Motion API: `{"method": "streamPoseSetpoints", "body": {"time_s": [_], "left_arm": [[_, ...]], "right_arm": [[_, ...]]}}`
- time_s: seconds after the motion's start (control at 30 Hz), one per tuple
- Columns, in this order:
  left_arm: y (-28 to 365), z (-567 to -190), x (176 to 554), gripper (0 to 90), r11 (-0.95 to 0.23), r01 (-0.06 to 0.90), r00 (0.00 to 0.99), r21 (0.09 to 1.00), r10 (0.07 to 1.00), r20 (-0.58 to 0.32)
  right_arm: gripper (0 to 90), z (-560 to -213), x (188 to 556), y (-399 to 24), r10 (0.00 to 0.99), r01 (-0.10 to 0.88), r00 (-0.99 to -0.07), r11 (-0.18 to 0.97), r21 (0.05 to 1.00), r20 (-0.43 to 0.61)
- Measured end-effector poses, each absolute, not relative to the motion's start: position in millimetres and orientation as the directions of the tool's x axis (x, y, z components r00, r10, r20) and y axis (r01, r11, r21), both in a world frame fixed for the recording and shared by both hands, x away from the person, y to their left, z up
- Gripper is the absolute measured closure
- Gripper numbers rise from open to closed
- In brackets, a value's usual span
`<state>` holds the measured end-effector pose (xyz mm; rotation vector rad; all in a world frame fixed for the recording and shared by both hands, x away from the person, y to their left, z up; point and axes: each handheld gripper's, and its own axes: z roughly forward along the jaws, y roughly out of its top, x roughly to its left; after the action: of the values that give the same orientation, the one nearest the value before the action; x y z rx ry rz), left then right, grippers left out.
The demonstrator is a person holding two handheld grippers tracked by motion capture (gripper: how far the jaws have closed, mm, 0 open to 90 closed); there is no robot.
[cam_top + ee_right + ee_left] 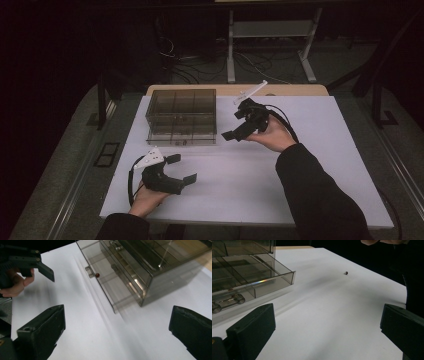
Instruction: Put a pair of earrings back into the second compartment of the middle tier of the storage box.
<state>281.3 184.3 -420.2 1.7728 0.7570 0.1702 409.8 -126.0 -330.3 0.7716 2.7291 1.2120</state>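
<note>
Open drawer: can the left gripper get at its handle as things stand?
Probably yes. The left gripper stands open with nothing between its jaws, and bare table lies between it and the drawer, pulled out toward it. The handle faces it; the right gripper is off to the side.

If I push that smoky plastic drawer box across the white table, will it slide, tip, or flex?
The drawer box looks like rigid thin-walled clear plastic, so it probably stays stiff and feels light. It sits wide and low on the smooth table, so it likely slides rather than tips. Its bottom drawer stands pulled out, so a push there may just shut it.
</note>
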Motion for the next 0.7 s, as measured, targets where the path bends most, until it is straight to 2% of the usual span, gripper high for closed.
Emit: {"method": "streamPoseSetpoints", "body": {"time_s": [0.7], "left_arm": [[183, -421, 282, 0.0, -0.155, 0.406, 0.781, 0.901, 0.570, -0.254]], "right_arm": [[0.2, -358, 392, -194, 0.539, 0.482, -0.826, 0.529, 0.699, 0.161]]}}
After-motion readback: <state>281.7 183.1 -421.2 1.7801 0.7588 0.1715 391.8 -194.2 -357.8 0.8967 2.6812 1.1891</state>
